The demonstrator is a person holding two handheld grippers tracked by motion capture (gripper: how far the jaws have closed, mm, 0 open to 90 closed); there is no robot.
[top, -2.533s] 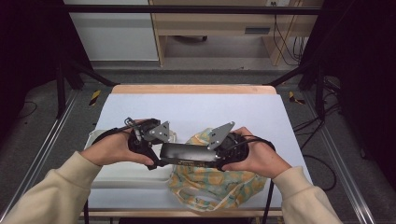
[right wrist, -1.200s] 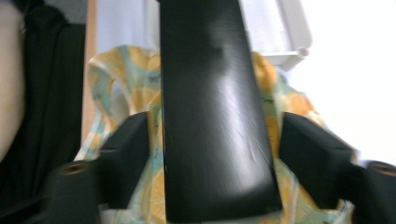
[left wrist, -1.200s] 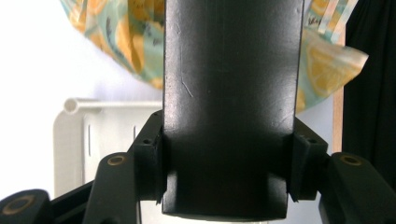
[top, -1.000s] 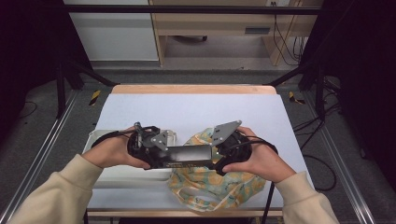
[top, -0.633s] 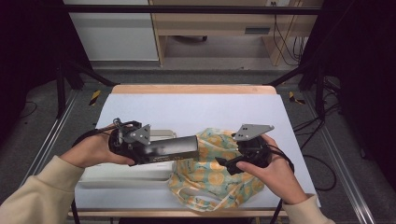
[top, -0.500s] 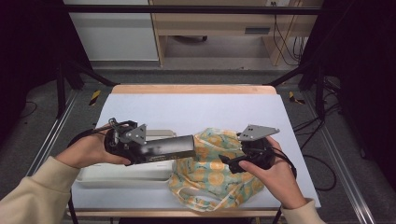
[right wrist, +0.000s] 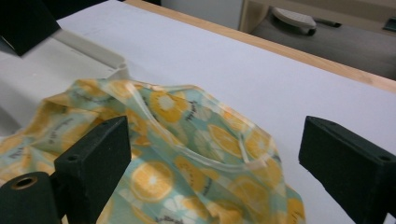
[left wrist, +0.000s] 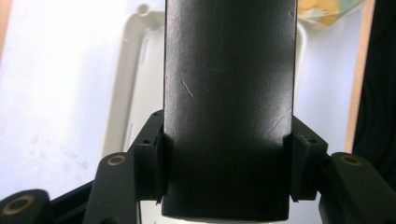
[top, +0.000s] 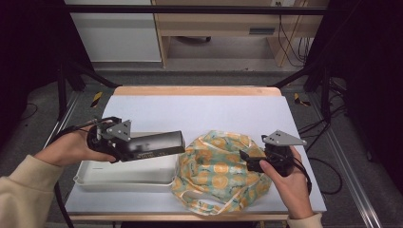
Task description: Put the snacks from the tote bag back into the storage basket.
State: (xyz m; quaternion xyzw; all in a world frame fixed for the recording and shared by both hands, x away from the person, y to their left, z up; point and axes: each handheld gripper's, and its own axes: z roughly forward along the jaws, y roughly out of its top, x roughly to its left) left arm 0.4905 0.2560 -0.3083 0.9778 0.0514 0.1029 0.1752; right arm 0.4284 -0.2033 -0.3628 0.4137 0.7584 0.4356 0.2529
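Now left gripper [top: 124, 142] fingers clamp smooth black box [top: 154, 144]; right gripper [right wrist: 224, 163] fingers wide over crumpled orange-print cloth [right wrist: 177, 158].

the high view is evenly lit from above on the pale counter [top: 199, 111], while the room at both sides sinks into near black. shadows under the things are soft and short. the picture is slightly grainy and soft, with no strong glare. in the left claw view the dark box [left wrist: 229, 107] up close is a little blurred, with a dull sheen and fine scratches, and the counter behind looks washed out. the right claw view is brighter; its near jaws are out of focus and the patterned cloth [right wrist: 187, 154] fairly sharp.
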